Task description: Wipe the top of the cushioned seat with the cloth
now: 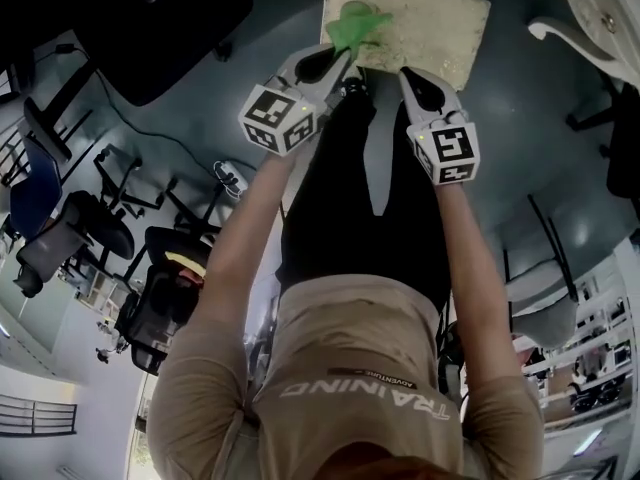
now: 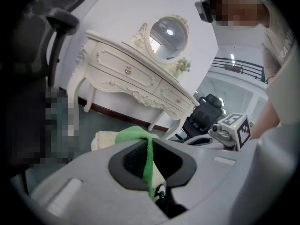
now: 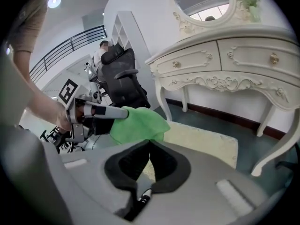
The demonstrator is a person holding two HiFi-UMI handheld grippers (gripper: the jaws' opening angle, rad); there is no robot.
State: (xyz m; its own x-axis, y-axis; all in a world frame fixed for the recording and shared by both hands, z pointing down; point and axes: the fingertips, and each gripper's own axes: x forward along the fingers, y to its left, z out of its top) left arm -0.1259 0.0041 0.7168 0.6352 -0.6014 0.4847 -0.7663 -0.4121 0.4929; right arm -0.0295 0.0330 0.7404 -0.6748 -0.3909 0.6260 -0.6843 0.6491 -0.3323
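The left gripper (image 1: 342, 56) pinches a thin fold of green cloth (image 1: 358, 23) at the near-left corner of the cushioned seat (image 1: 440, 13), the right gripper (image 1: 410, 76) closed and empty alongside; drag on the textured top may pull the cloth free.

Printed upside down in large letters across the shirt (image 1: 340, 328): "TRAINING". Just above that word, a small line reading "ADVENTURE"; remainder too small to read.

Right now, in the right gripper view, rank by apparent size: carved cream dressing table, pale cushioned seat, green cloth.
Largest: carved cream dressing table
Then pale cushioned seat and green cloth: too alike to rank.
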